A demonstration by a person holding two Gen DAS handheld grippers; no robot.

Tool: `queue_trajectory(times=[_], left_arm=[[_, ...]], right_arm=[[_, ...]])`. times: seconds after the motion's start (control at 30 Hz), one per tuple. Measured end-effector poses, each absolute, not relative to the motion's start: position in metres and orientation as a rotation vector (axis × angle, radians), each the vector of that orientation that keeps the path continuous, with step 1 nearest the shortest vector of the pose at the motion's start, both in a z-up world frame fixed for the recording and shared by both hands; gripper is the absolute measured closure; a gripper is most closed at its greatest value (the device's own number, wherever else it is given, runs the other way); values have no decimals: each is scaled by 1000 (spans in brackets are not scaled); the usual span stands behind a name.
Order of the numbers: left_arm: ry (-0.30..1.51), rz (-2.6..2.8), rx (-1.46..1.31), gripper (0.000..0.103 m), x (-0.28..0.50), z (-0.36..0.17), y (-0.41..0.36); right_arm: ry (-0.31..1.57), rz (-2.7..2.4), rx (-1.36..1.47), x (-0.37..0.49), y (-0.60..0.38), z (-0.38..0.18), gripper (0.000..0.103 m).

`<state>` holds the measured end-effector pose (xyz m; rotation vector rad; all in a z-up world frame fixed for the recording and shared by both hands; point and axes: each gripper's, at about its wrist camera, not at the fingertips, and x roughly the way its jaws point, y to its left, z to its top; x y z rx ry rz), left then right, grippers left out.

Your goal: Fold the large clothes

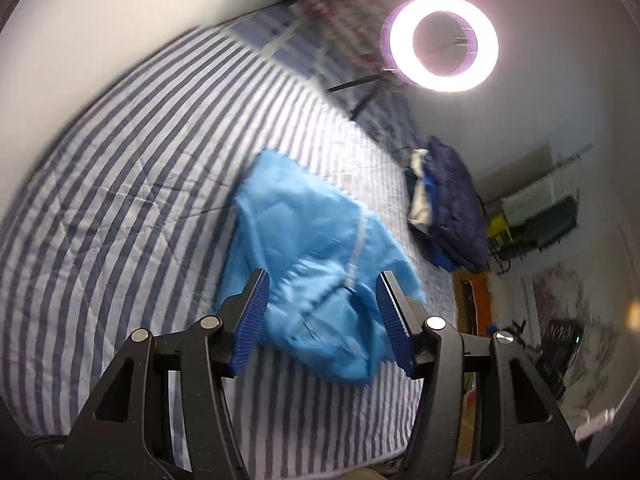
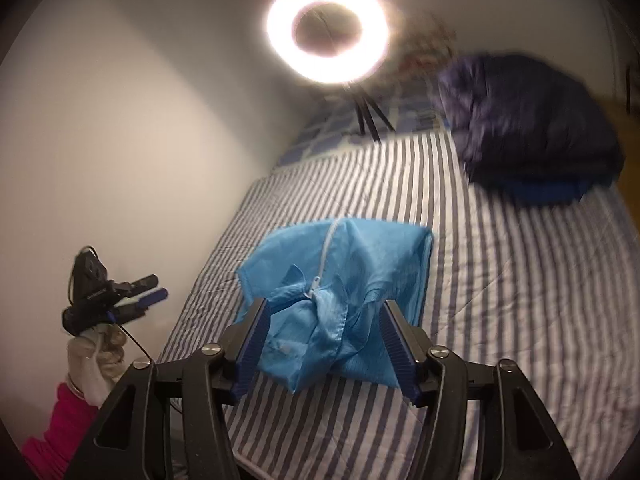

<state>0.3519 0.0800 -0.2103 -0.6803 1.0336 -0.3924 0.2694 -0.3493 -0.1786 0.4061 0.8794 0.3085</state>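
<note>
**Blue garment lying crumpled on a striped bed, both tongs open above it**

Light blue, thin and shiny, the garment (image 1: 316,276) lies in a loose heap near the middle of a bed (image 1: 132,184) covered in blue-and-white stripes. A white zipper runs down its front, and its collar is bunched toward the near edge. It is not folded flat; the cloth is rumpled and partly doubled over itself.

In the left wrist view, the left tongs (image 1: 322,320) are spread wide, their ribbed blue pads on either side of the garment as seen from above, holding nothing. In the right wrist view, the right tongs (image 2: 324,340) are also spread wide and hold nothing, with the garment's collar showing between the pads. Whether either pair touches the cloth cannot be told.

The right wrist view also shows the left tongs off to the left, beside the wall, held by a gloved hand (image 2: 94,354) with a pink sleeve (image 2: 60,428).

A dark navy pile of clothes (image 2: 532,124) sits at the far side of the bed, well apart from the blue garment. A bright ring light (image 2: 328,30) glows beyond the bed's far end, on a dark stand.
</note>
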Motion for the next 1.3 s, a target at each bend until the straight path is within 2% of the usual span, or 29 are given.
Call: queue_trajectory(times=[0.37, 0.63, 0.73, 0.8, 0.87, 0.93, 0.97, 1.0, 1.03, 1.07, 1.13, 1.17, 1.3], left_arm=[[1177, -357, -737, 46, 425, -301, 69], [1185, -377, -755, 48, 452, -320, 63], [1197, -402, -750, 63, 456, -328, 60], [1205, -409, -743, 83, 459, -334, 57], [1206, -418, -743, 96, 460, -338, 55], [1205, -426, -739, 100, 461, -340, 53], [1202, -432, -723, 102, 461, -339, 51], [1197, -433, -700, 103, 460, -337, 49], [1194, -434, -683, 103, 459, -334, 47], [1190, -437, -682, 103, 456, -331, 46], [1180, -459, -685, 103, 451, -322, 44], [1175, -465, -682, 103, 449, -319, 45], [1190, -478, -664, 103, 440, -319, 43]], right_arm=[[1037, 305, 677, 343, -383, -275, 39], [1040, 315, 845, 386, -408, -308, 39], [1056, 320, 867, 402, -408, -322, 39], [1076, 323, 896, 409, -409, -335, 40], [1088, 339, 918, 414, -407, -344, 44], [1089, 358, 913, 418, -406, -346, 46], [1084, 367, 902, 419, -405, -345, 51], [1082, 372, 895, 422, -403, -344, 57], [1080, 382, 879, 423, -402, -340, 73], [1079, 382, 835, 423, -401, -333, 84], [1065, 374, 734, 428, -396, -319, 94], [1052, 360, 685, 429, -395, -312, 97], [1011, 295, 612, 433, -393, -303, 98]])
